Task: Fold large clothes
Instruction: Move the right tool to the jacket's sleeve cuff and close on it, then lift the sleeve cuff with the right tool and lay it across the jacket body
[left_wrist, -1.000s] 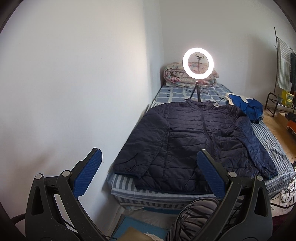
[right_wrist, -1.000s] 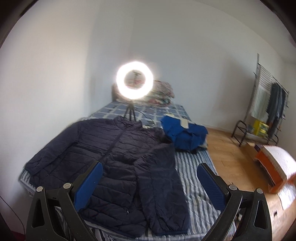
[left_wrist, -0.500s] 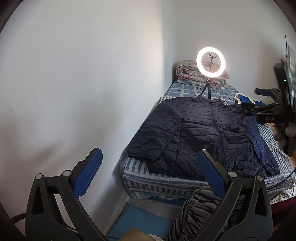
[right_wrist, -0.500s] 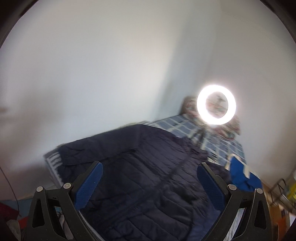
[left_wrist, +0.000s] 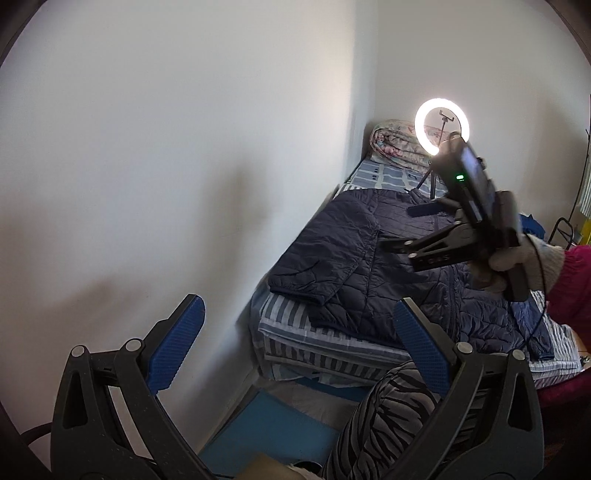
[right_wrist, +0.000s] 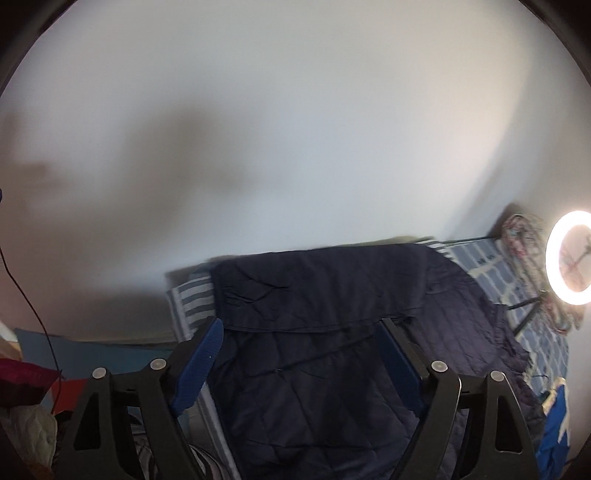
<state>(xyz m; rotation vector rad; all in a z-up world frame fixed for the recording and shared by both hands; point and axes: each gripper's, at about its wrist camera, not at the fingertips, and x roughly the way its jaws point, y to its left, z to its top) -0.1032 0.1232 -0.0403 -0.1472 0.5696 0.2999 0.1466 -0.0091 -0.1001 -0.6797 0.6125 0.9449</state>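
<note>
Navy quilted nylon is what I have to work with: the jacket (left_wrist: 373, 266) lies spread front-up on the striped bed (left_wrist: 332, 347), collar toward the ring light (left_wrist: 442, 126) at the far end, its left sleeve folded in over the chest along the wall side.

My worry is the fabric itself. It looks slick and puffy, so a shallow pinch on one layer could slip out mid-fold, or I might catch only the sleeve and drag the whole body askew toward the bed's near edge. The wall sits just beside that left sleeve, leaving little room to come in from that side. The ring light's tripod stands near the collar, and a careless sweep could knock it.

My left claw (left_wrist: 295, 343) hangs well short of the bed, fingers spread wide, gripping nothing. My right claw (right_wrist: 303, 358) is over the jacket's near hem area, also spread and empty; I judge it is closest to a first grasp. The right wrist view is blurred, so contact with the cloth is unclear.
</note>
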